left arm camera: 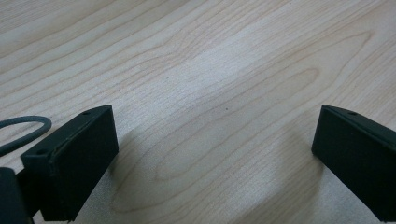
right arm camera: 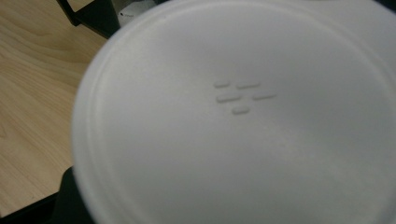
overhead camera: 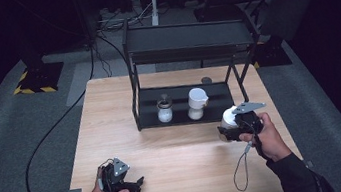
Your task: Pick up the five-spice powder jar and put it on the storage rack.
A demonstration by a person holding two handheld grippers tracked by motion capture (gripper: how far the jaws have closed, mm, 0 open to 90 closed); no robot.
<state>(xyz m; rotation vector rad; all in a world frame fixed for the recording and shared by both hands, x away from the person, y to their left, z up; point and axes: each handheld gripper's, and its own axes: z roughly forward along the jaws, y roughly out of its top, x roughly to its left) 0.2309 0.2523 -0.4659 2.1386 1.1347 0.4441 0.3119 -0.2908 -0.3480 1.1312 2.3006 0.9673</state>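
High view: the right gripper (overhead camera: 231, 129) is clamped on a white cup (overhead camera: 228, 116) held above the table (overhead camera: 110, 114), just in front of the black rack (overhead camera: 186, 43) at its right end; the rack's lower shelf, with two white containers on it, lies ahead and to the left. The left gripper (overhead camera: 133, 184) rests well apart near the front edge.

Left gripper view: its jaws stand wide apart over bare wood, gripping nothing.

Right gripper view: the cup's round base (right arm camera: 243, 116) faces the camera, so its long axis runs along the jaws.

Matt white plastic cup (right arm camera: 243, 121) with embossed base, pale smooth-grained wood table (left arm camera: 210, 60), matt black metal rack (overhead camera: 186, 43).
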